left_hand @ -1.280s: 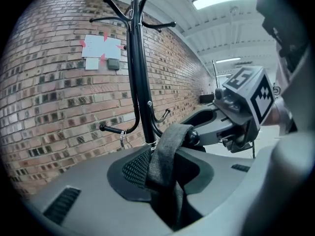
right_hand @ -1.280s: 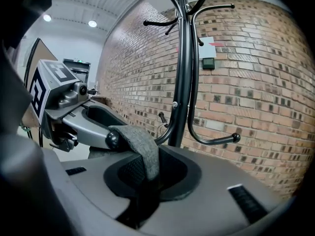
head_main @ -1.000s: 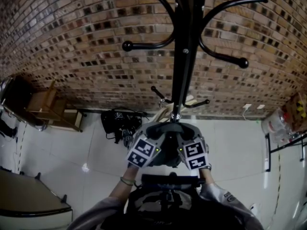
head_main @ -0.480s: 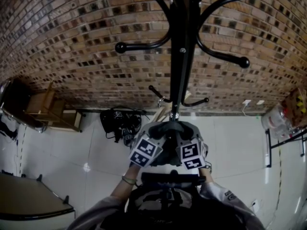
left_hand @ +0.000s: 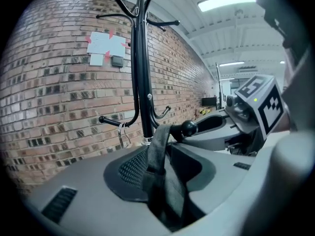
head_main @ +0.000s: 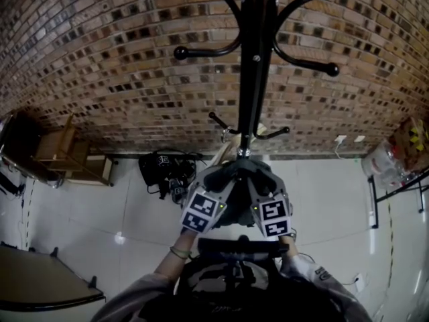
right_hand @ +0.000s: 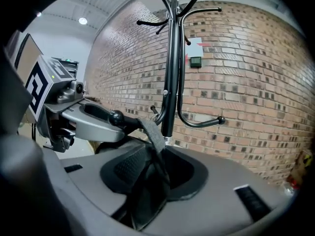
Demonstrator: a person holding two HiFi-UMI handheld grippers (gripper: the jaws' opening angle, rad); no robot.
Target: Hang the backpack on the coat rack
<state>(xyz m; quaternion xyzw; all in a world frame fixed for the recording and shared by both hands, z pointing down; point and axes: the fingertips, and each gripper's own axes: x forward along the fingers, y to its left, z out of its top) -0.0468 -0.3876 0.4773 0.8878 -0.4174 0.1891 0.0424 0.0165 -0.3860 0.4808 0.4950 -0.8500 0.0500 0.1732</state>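
Backpack point(head_main: 231, 280) sits at six o'clock in the head view, a dark bulk close against the person's front and just below both tools. Its carry loop point(left_hand: 158, 151) runs up from there and lies over a low hook point(left_hand: 189, 128) of the coat rack point(head_main: 253, 66), just behind the hook's round knob.

The change is in the tongs. A second ago the left gripper point(head_main: 224, 180) and the right gripper point(head_main: 265, 180) were narrower, drawn in on the loop from either side. Now both sets of jaws are opening and stand spread wide. The loop still hangs in the gap of each, but the pads do not seem to press on it. In the head view the pair has also crept a little toward twelve o'clock, up to the foot of the rack's pole.

My reading is that the hanging itself is done and this is the letting-go: the weight looks to be passing from the tools to the hook. Whether the loop sits deep enough behind the knob to stay cannot be judged for sure. The upper hooks at eleven and one o'clock are bare.
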